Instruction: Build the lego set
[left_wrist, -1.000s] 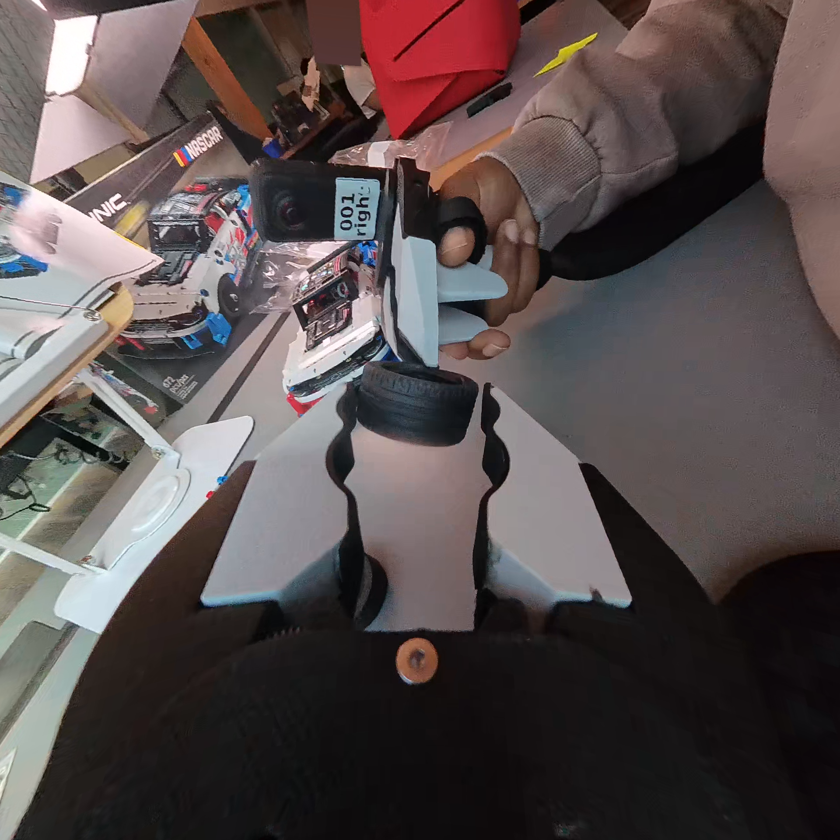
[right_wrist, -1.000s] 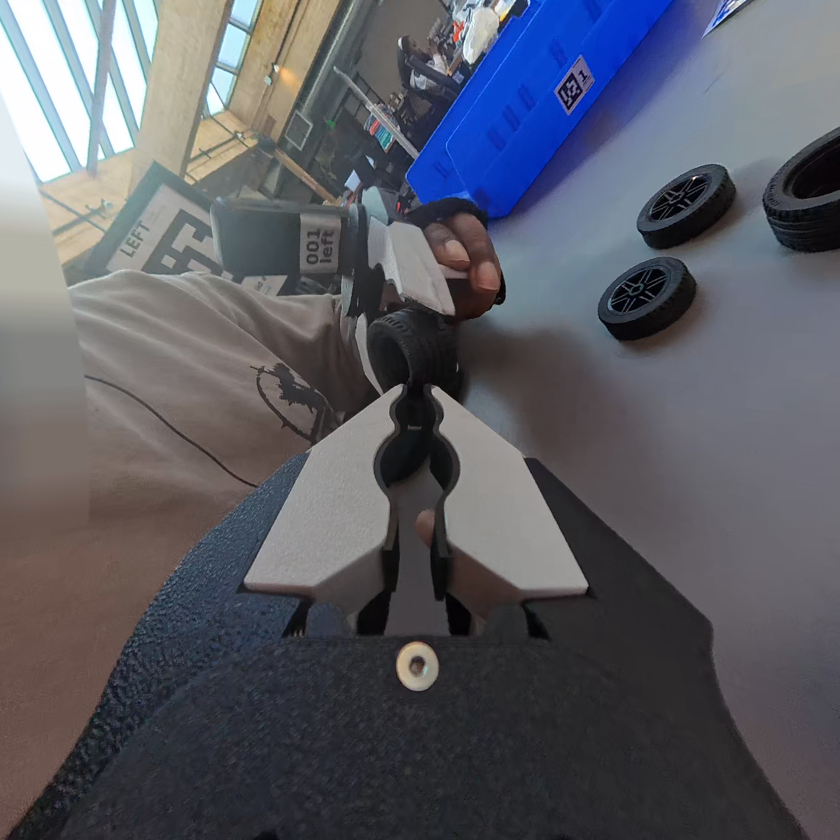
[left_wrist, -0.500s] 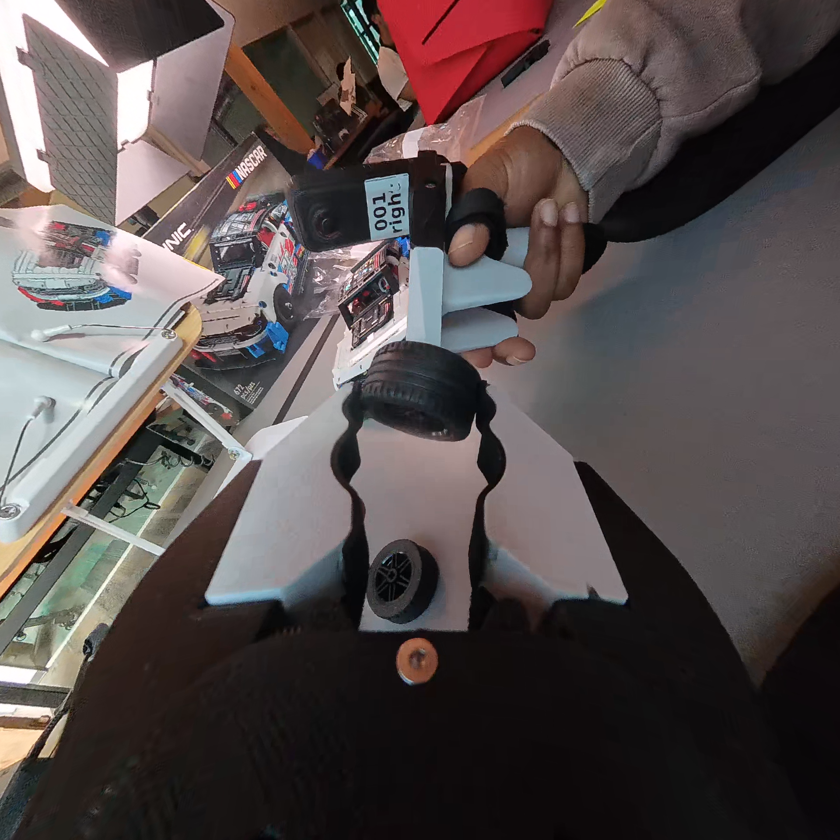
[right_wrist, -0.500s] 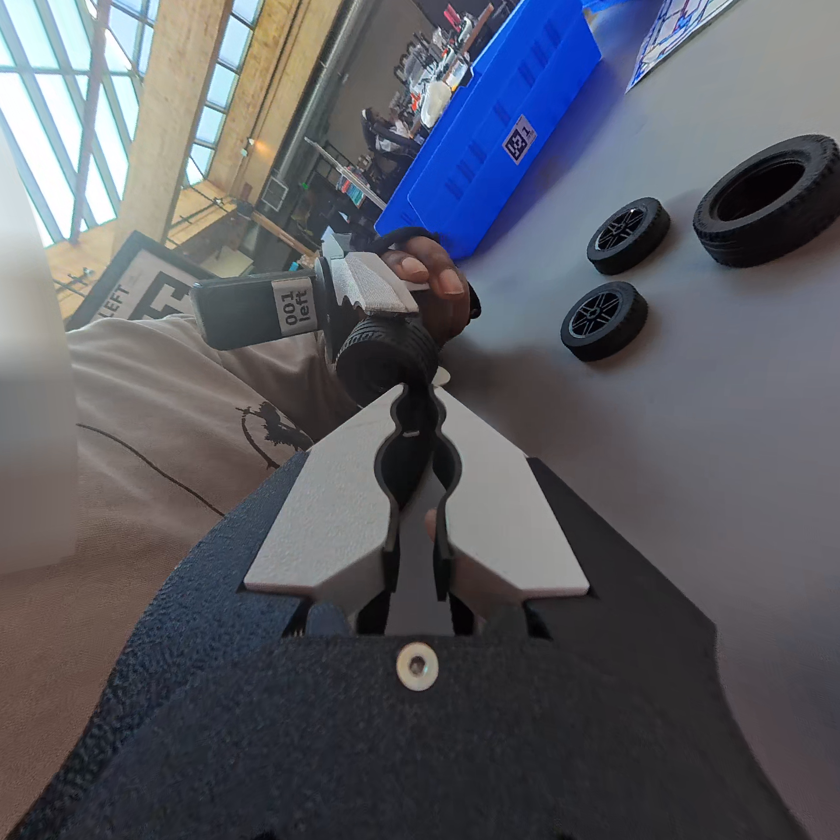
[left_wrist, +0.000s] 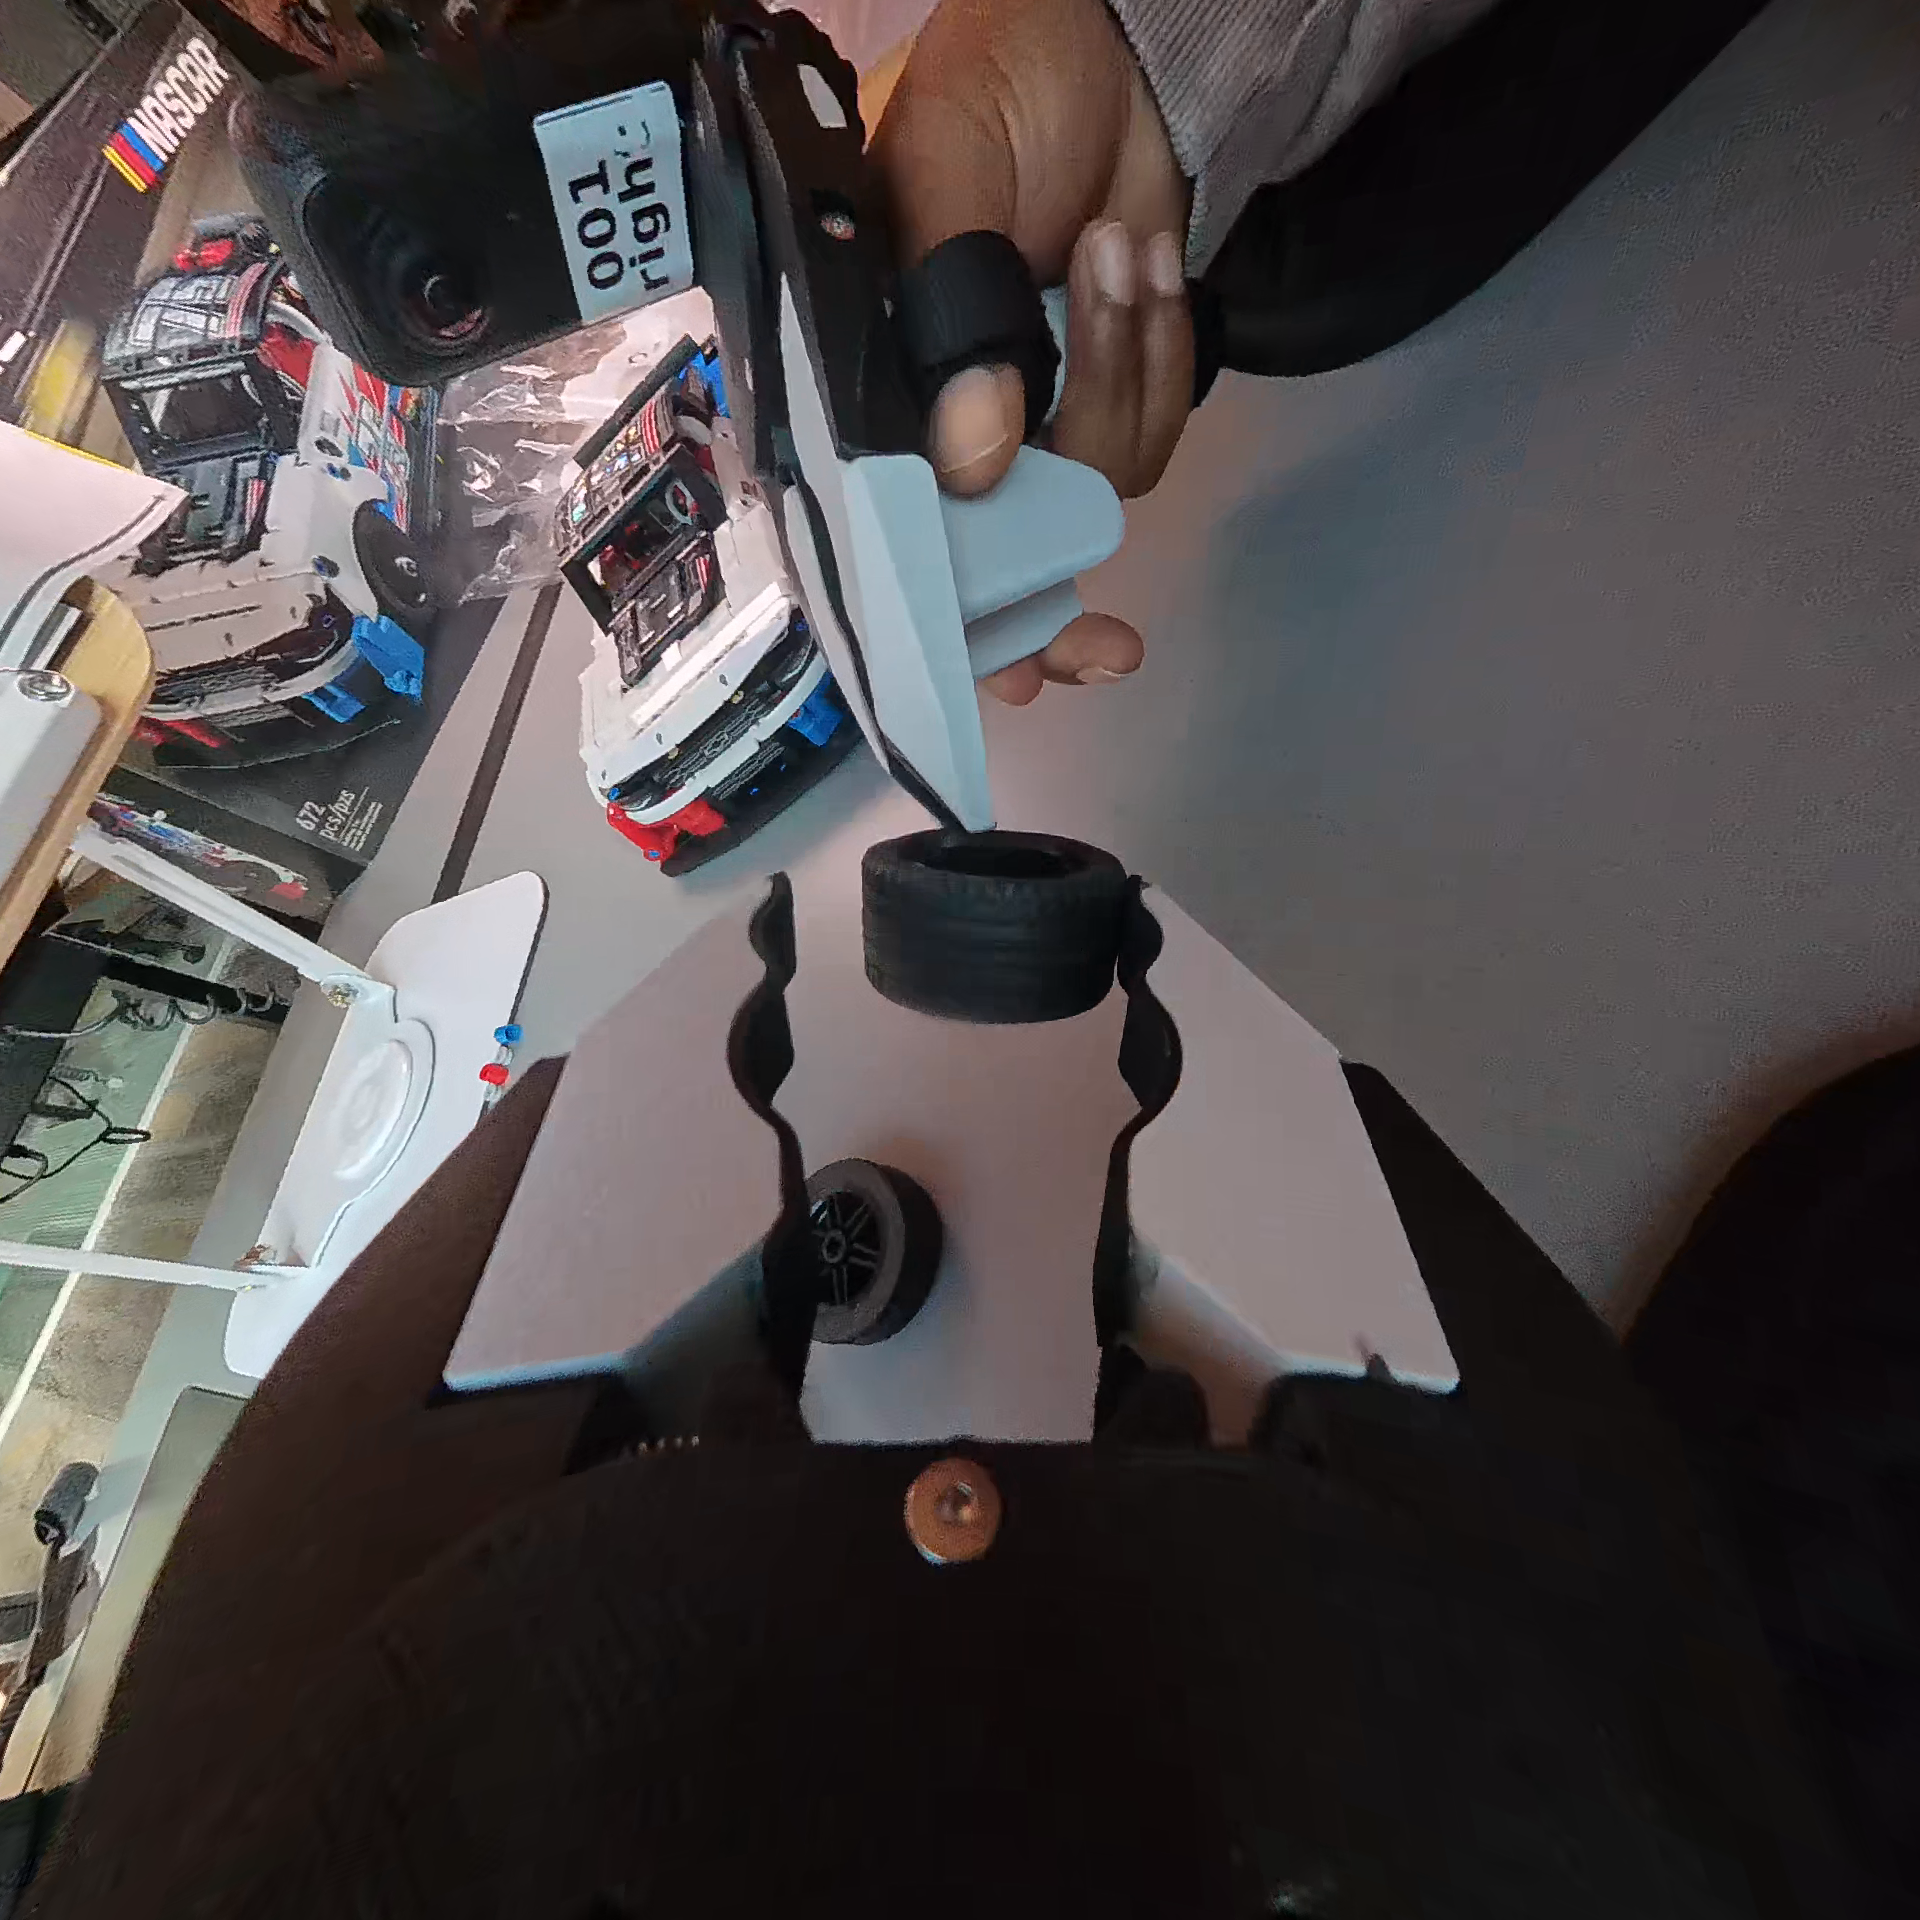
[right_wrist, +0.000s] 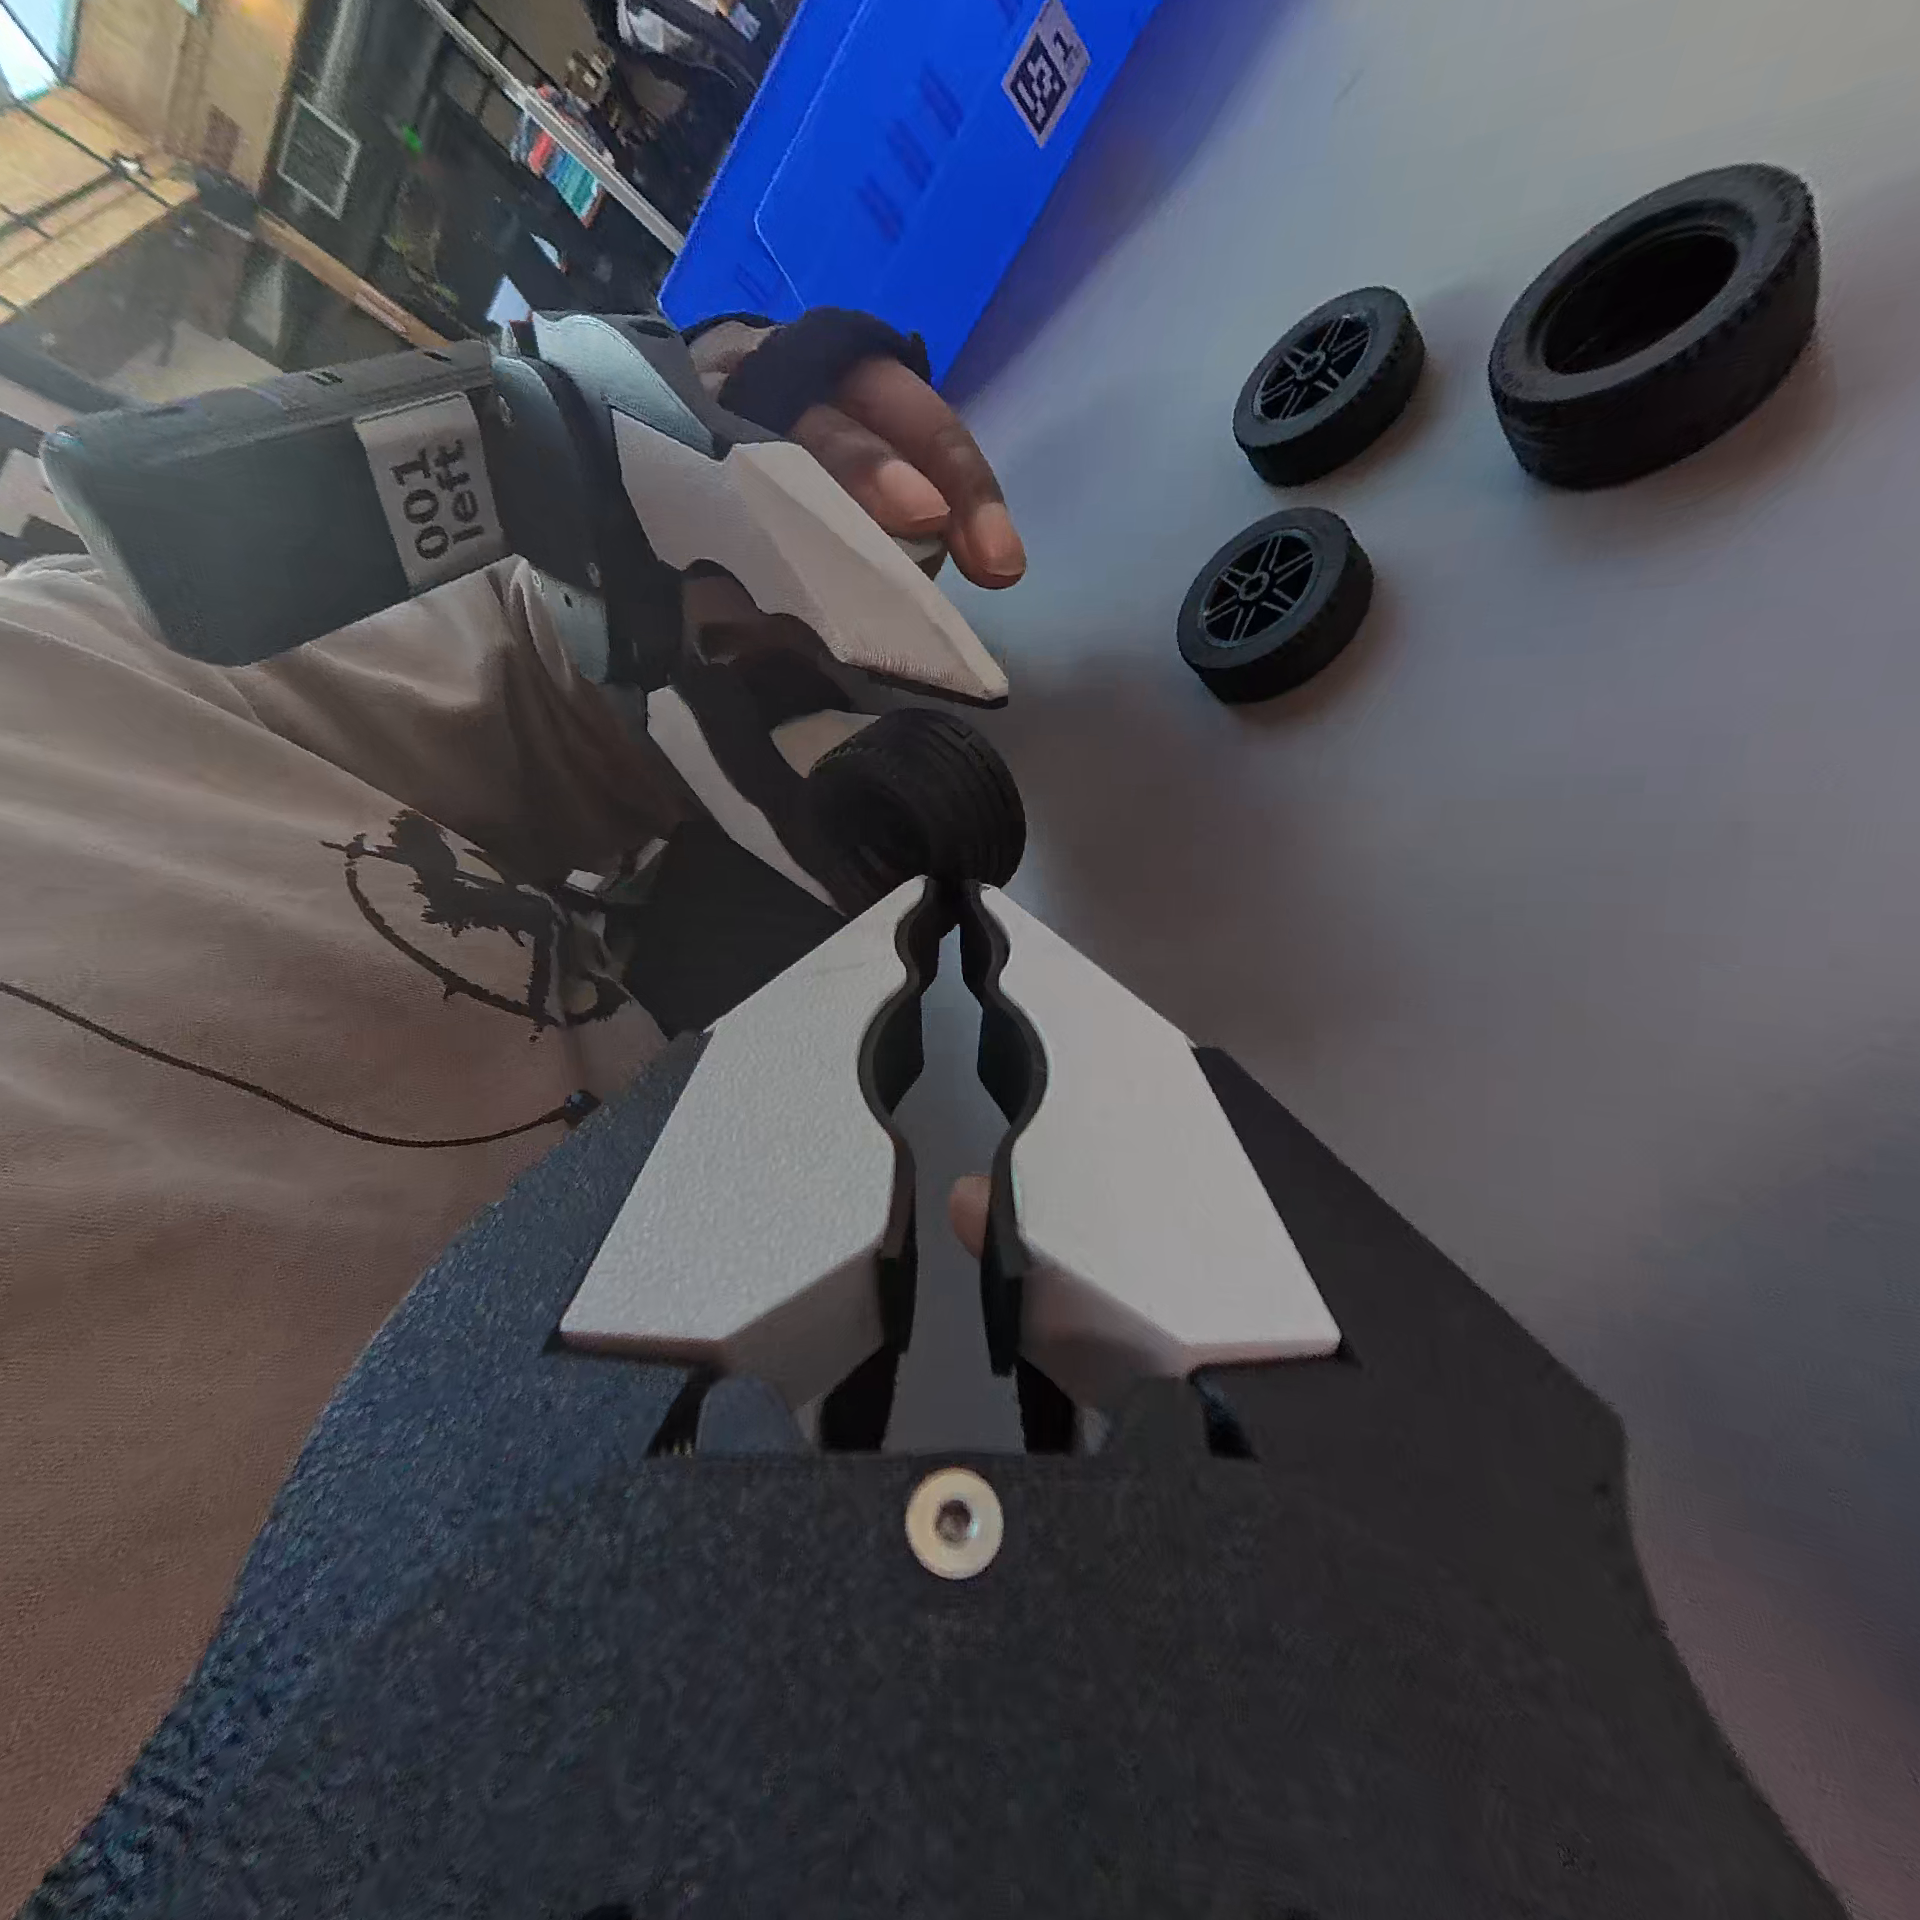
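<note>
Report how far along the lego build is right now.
Done: the car body looks assembled on the table. In hand: the right gripper pinches the edge of a tyre, with the left gripper open around it. Left: two bare hubs and a second empty tyre lie on the table, and I see no wheels on the car.
</note>
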